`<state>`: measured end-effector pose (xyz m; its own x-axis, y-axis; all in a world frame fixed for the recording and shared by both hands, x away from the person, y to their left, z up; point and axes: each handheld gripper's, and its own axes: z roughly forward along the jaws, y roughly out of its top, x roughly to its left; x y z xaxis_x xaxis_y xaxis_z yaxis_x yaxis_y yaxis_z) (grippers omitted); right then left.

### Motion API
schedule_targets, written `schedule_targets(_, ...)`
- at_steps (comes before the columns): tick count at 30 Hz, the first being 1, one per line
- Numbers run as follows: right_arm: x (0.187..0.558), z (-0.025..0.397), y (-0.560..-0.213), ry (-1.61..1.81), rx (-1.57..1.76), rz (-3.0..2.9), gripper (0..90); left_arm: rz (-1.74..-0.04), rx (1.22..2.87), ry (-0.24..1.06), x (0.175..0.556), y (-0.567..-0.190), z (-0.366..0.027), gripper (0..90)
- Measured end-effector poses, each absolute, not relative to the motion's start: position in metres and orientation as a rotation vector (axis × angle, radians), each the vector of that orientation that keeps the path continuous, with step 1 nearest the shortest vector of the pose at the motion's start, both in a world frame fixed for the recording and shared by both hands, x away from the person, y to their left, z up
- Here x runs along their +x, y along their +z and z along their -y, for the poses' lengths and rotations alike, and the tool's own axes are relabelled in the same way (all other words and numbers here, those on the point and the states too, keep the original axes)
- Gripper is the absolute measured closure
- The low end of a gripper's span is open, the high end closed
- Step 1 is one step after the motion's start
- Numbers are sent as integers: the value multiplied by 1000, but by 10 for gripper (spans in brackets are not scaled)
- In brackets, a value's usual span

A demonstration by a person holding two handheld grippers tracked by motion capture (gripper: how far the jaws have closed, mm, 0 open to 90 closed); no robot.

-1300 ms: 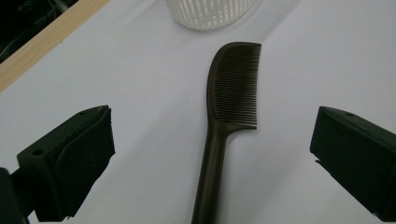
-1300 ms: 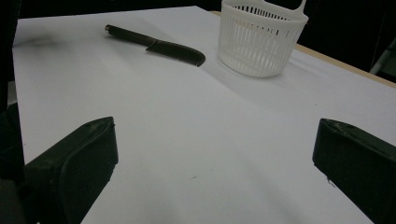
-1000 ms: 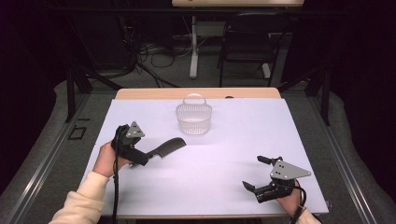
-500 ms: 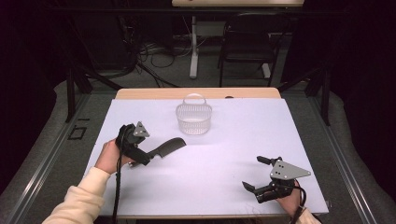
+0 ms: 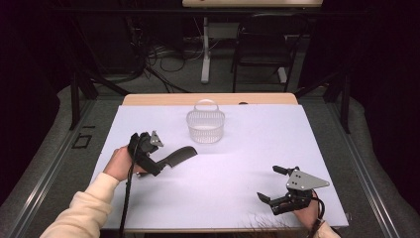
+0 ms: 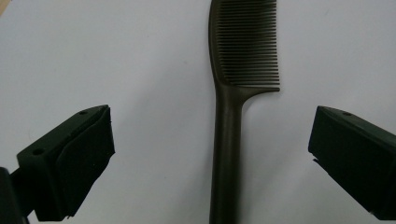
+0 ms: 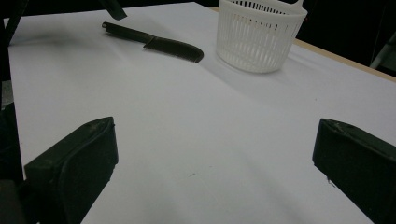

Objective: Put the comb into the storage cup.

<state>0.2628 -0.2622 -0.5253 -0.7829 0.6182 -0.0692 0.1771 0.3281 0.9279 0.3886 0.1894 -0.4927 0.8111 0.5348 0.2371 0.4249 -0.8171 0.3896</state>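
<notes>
A dark brown comb [image 5: 179, 155] lies flat on the white table, teeth end towards the basket. My left gripper [image 5: 157, 161] hovers over its handle end, tilted down at it. In the left gripper view the comb [image 6: 245, 51] runs up the middle between the two wide-apart jaws of the left gripper [image 6: 211, 140], and neither jaw touches it. My right gripper [image 5: 270, 183] rests near the front right of the table, open and with nothing in it. In the right gripper view, its own jaws [image 7: 215, 144] face the comb [image 7: 159, 44] farther off.
A white plastic mesh basket [image 5: 205, 125] with a hoop handle stands at the back middle of the table; it also shows as the basket [image 7: 259, 37] in the right gripper view. A wooden table edge [image 5: 208, 99] runs along the back. Dark floor, cables and a chair lie beyond.
My left hand and gripper have shifted slightly right over the comb's handle. The comb, the basket and the right gripper have stayed in place.
</notes>
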Motion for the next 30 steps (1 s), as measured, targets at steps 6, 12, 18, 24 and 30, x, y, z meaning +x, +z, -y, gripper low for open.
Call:
schedule_targets(6, 263, 262, -525, 1453, 707, -2188, 0, -729, 2707, 464, 392, -496, -189, 66)
schedule_targets(12, 263, 262, -525, 1448, 708, -2185, 0, -723, 2754, 425, 395, -501, -185, 260)
schedule_targets(18, 263, 262, -525, 1445, 708, -2190, 0, -761, 2796, 364, 400, -507, -181, 352)
schedule_targets(24, 263, 262, -526, 1441, 708, -2194, 0, -787, 2830, 307, 406, -513, -178, 494)
schedule_targets(30, 263, 262, -526, 1438, 710, -2197, 0, -793, 2848, 265, 412, -518, -177, 566)
